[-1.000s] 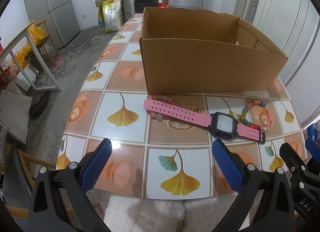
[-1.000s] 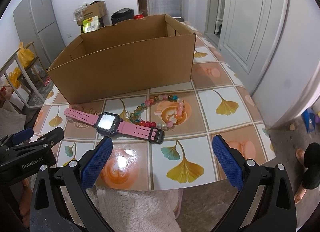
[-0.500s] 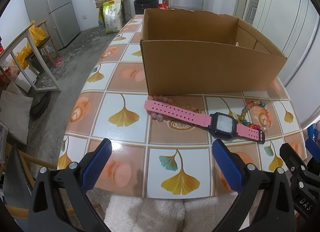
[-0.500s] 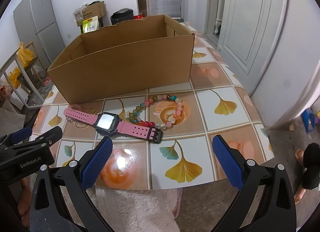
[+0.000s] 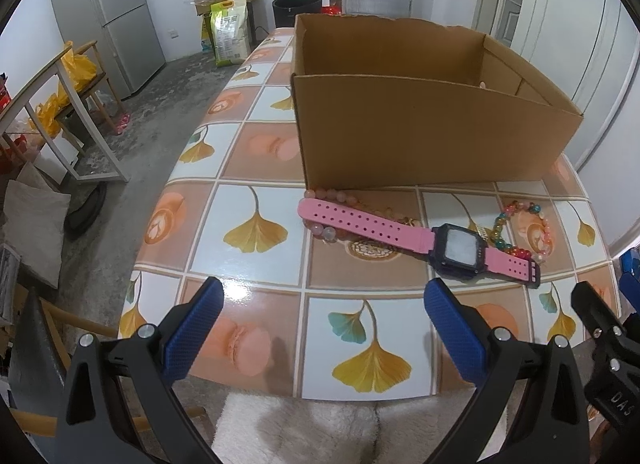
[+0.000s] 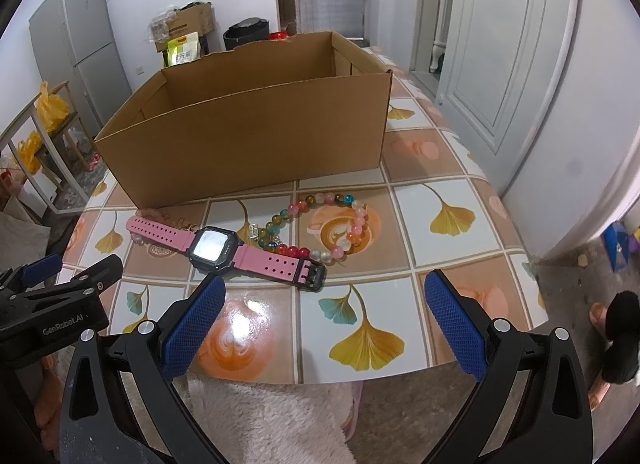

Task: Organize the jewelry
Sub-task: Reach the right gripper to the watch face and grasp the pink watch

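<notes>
We hold the left hand-held gripper (image 5: 320, 324) above the near edge of the worktop (image 5: 256, 268), its two blue pads (image 5: 192, 334) spread wide apart with nothing between them. The right hand-held gripper (image 6: 322, 324) hangs the same way just to its right, its fingers apart and empty over the tiled cloth with its yellow leaf pattern. In the left wrist view we see the side of the right hand-held gripper at the lower right corner; in the right wrist view the left one shows at the lower left.

Just beyond both sets of fingers lies the watch (image 5: 456, 250), flat on the worktop, its pink strap stretched out to either side of the dark square face. The buckle end of the strap (image 6: 308, 274) lies across one side of a bracelet (image 6: 352, 224) of mixed coloured beads, which lies in a loop to the right of the watch. The other end of the strap lies over a second bracelet (image 5: 326, 230) of pale pink beads, close against the foot of the box. A small gold-coloured piece (image 5: 404, 221) peeks out behind the strap; we cannot tell what it is.

Behind the jewellery stands an open cardboard box (image 5: 420, 132). Beyond the worktop we see a grey fridge (image 5: 108, 16) by the far wall.
</notes>
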Action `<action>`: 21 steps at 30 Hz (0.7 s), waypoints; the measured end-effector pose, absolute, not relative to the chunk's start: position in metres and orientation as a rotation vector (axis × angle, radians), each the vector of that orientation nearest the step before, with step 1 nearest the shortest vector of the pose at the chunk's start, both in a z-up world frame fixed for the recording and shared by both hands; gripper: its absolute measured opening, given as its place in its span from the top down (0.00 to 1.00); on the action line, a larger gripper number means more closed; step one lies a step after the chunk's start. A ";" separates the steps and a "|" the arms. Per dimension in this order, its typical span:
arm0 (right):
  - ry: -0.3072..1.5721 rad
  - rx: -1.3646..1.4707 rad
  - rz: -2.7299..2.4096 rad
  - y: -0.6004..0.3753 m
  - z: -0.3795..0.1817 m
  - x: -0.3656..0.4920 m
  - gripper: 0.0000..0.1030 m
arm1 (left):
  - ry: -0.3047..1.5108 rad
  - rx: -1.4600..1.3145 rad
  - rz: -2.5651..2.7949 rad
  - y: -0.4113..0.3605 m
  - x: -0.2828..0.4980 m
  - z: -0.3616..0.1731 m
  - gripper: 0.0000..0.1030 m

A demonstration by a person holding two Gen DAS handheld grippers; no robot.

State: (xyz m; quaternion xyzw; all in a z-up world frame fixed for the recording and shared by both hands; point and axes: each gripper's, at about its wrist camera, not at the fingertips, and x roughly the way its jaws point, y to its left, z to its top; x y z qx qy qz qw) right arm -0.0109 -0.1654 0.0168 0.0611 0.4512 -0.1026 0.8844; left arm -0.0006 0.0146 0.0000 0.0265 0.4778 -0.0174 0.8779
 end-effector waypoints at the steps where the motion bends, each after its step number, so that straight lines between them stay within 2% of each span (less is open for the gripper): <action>1: 0.933 0.128 -0.209 -0.166 0.017 -0.011 0.07 | 0.998 0.054 -0.042 0.015 0.000 -0.002 0.04; 11: 0.851 0.002 0.038 -0.149 0.019 0.007 0.09 | 0.863 -0.019 -0.242 0.041 0.006 -0.002 0.04; 17: 0.926 -0.064 0.268 -0.130 0.000 0.038 0.29 | 0.873 -0.094 -0.278 0.056 0.018 -0.011 0.04; 21: 0.972 -0.109 0.336 -0.121 -0.012 0.059 0.32 | 0.823 -0.078 -0.306 0.060 0.016 -0.017 0.04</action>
